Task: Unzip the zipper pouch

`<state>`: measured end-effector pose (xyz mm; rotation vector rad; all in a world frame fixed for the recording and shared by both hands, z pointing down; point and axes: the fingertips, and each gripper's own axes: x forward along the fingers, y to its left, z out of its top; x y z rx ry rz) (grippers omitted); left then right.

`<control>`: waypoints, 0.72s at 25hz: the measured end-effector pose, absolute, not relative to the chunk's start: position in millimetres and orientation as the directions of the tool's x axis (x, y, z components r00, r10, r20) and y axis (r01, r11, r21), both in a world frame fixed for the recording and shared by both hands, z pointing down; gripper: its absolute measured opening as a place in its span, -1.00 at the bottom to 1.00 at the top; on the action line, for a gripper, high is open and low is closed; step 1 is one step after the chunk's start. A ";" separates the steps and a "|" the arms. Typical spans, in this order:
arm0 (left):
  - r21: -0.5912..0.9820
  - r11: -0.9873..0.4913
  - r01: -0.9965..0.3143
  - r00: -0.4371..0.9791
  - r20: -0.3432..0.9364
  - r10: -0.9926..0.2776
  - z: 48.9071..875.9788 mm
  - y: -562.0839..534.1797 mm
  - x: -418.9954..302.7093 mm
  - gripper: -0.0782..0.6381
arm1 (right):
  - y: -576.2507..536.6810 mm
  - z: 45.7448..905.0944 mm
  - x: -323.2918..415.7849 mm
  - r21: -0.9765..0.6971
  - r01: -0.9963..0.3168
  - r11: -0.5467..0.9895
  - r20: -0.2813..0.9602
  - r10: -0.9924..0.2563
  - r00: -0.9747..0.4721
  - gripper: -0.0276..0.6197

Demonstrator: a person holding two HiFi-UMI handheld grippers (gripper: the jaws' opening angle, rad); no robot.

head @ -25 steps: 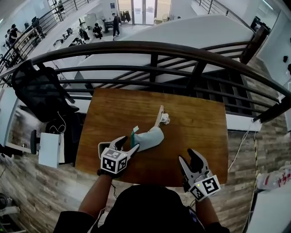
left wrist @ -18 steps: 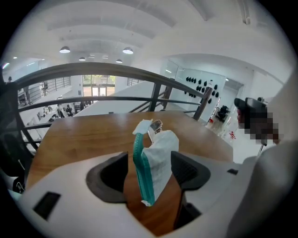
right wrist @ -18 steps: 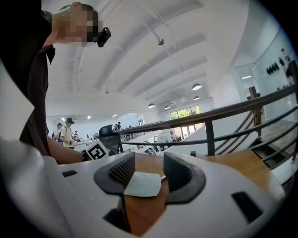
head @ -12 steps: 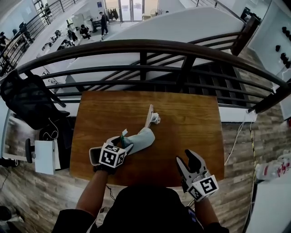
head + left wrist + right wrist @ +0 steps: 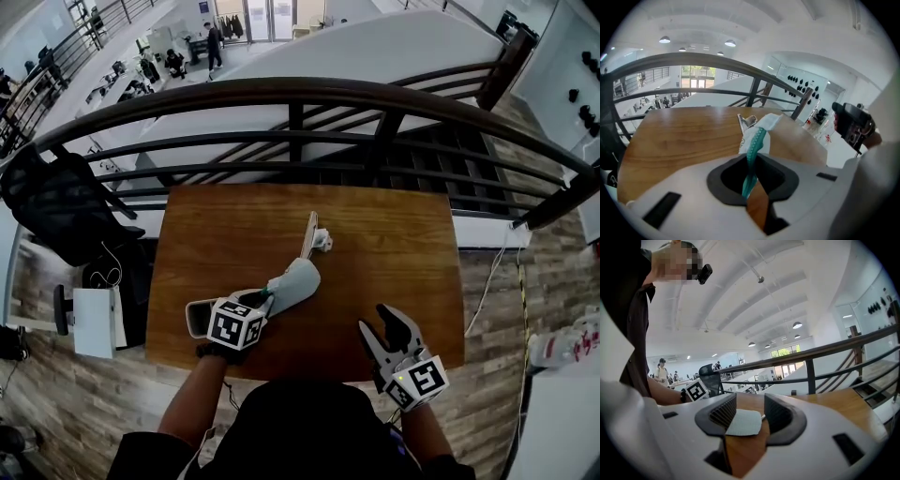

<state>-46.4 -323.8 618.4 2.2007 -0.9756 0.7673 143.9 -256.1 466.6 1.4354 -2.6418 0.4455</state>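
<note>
At the far left a black mesh office chair (image 5: 56,211) stands off the table's corner. A white boxy cabinet (image 5: 94,323) sits just below it on the grey-brown plank floor (image 5: 66,412). A curved dark metal railing (image 5: 300,94) sweeps behind the table from side to side. Beyond it, lower down, lies a bright white hall where a few people (image 5: 173,61) stand or sit near desks and glass doors.

The rectangular brown wooden table (image 5: 403,234) is mostly bare. On its left-centre part lies the pale mint fabric zipper pouch (image 5: 294,283), slanting from the near left toward the middle, its teal zipper (image 5: 755,140) turned upward. A small silver metal clip (image 5: 317,240) with a white scrap lies just beside the pouch's far end.

The left gripper (image 5: 261,298) sits at the pouch's near end. Its jaws are closing, almost together, and pinch the end of the teal zipper between them.

The right gripper (image 5: 382,324) hovers over the table's near right part, well apart from the pouch. Its jaws stand moderately apart with nothing between them. A thin white cable (image 5: 487,300) trails past the table's right side.
</note>
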 end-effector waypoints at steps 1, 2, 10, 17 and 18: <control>0.328 -0.540 -0.775 0.587 0.689 -0.425 614.1 -321.6 -42.6 -0.63 | -256.1 466.0 143.4 -0.201 -0.834 0.514 0.225 -0.804 -0.550 -0.35; 0.371 -0.530 -0.763 0.615 0.669 -0.417 608.8 -319.7 -38.7 -0.63 | -255.8 465.7 142.9 -0.196 -0.834 0.516 0.225 -0.804 -0.551 -0.35; 0.675 -0.412 -0.612 0.783 0.442 -0.439 558.8 -320.0 -19.3 -0.65 | -249.0 468.9 138.9 -0.170 -0.835 0.523 0.249 -0.797 -0.550 -0.36; 0.884 -0.287 -0.370 0.842 0.189 -0.506 501.3 -322.4 -1.8 -0.65 | -245.2 477.0 127.1 -0.102 -0.808 0.580 0.280 -0.763 -0.582 -0.36; 0.894 -0.282 -0.348 0.839 0.163 -0.519 493.9 -323.2 -1.6 -0.65 | -244.7 480.3 122.7 -0.087 -0.798 0.596 0.289 -0.752 -0.593 -0.36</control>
